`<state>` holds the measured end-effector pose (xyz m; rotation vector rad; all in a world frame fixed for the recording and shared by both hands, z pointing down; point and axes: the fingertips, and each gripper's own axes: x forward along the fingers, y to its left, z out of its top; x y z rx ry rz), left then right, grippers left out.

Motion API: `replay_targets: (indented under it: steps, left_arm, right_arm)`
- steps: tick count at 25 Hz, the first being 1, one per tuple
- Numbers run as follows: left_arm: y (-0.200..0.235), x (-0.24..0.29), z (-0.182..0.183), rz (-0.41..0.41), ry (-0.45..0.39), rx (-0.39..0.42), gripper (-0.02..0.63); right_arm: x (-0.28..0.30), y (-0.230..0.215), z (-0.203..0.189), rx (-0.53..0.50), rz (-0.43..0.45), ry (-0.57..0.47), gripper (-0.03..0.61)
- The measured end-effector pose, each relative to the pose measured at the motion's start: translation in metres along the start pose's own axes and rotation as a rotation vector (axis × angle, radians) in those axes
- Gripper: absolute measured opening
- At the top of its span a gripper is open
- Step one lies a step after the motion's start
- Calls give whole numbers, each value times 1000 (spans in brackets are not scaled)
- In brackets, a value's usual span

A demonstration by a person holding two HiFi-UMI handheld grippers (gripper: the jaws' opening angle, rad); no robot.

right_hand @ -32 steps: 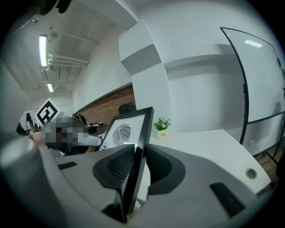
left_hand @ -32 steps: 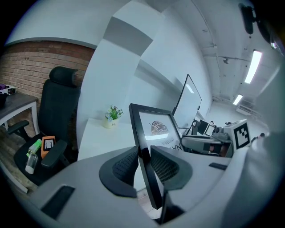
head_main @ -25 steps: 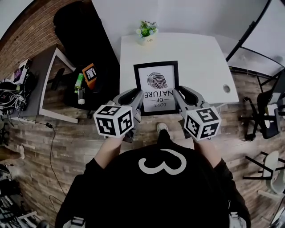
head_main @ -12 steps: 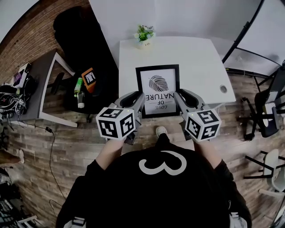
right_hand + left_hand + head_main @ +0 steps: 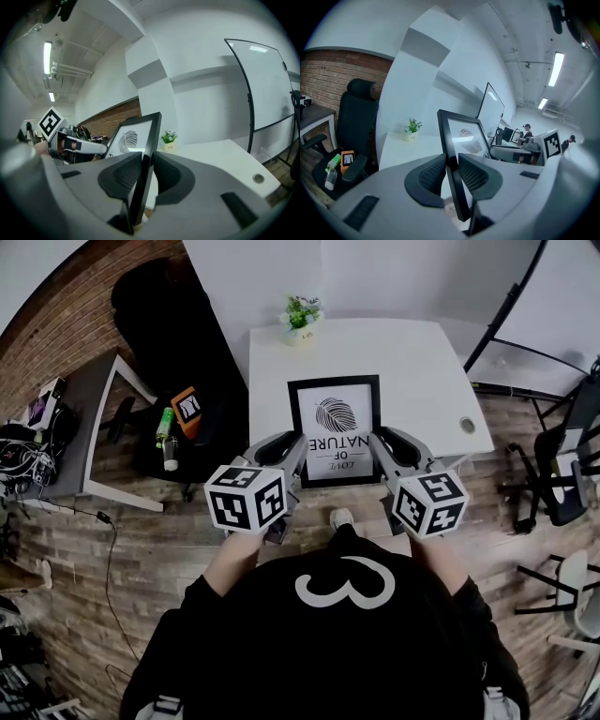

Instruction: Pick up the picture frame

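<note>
A black picture frame (image 5: 335, 430) with a leaf print and the words "LOVE OF NATURE" is held up above the near edge of the white table (image 5: 412, 362). My left gripper (image 5: 292, 457) is shut on the frame's left side bar (image 5: 451, 154), dark pads pressing on both faces. On the other side, my right gripper (image 5: 378, 455) clamps the right side bar (image 5: 145, 173) the same way. The frame tilts back toward the person in the left gripper view and the right gripper view.
A small potted plant (image 5: 301, 313) stands at the table's far edge. A black office chair (image 5: 173, 329) with an orange item and a green bottle (image 5: 167, 420) is at the left, next to a grey desk (image 5: 89, 418). A whiteboard stand (image 5: 506, 310) is at the right.
The frame and both grippers have shifted only slightly in the head view; the grip on both sides is unchanged.
</note>
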<state>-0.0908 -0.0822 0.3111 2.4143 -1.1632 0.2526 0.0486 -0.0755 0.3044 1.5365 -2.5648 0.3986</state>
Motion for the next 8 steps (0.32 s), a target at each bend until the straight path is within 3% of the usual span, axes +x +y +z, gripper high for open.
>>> replay_targets:
  steps: [8]
  left_arm:
    - [1, 1, 1, -6, 1, -1, 91]
  right_arm:
    - [0, 1, 0, 8, -7, -6, 92]
